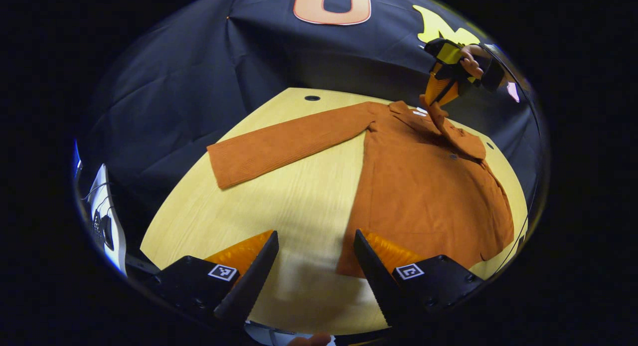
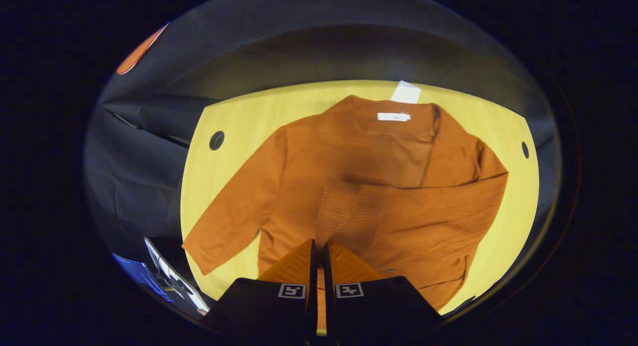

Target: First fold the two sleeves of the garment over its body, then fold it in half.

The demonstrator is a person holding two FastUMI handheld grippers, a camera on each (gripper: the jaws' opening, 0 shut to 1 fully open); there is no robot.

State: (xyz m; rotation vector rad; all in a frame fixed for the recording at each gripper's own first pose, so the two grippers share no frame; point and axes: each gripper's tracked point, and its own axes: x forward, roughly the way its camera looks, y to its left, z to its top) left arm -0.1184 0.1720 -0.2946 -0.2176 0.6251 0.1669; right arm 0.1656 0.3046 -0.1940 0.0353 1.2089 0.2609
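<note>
On the yellow table (image 1: 279,206) the orange garment (image 1: 423,196) lies flat, collar at the far end, hem toward me. In the left gripper view its one spread sleeve (image 1: 284,144) runs out to the left of the body, long axis slanting from the shoulder, far, down to the cuff, nearer and left. That sleeve is not yet folded.

My left gripper (image 1: 315,266) hangs over bare table near the hem's left corner, jaws wide apart, nothing between them. The spread sleeve sits ahead and to the left of it, cuff end closest.

My right gripper (image 2: 319,266) has its fingers pressed together on the cuff of the other sleeve (image 2: 398,216). In the right gripper view that sleeve lies across the body from the right shoulder toward the gripper. In the left gripper view the same gripper (image 1: 433,99) is up near the collar with a strip of cloth hanging from it.

My read: first sleeve fold nearly laid, needs release. The second sleeve is the left gripper's job since it is nearer. I'd take the cuff and drag it right, across the sleeve's long axis, onto the body.
</note>
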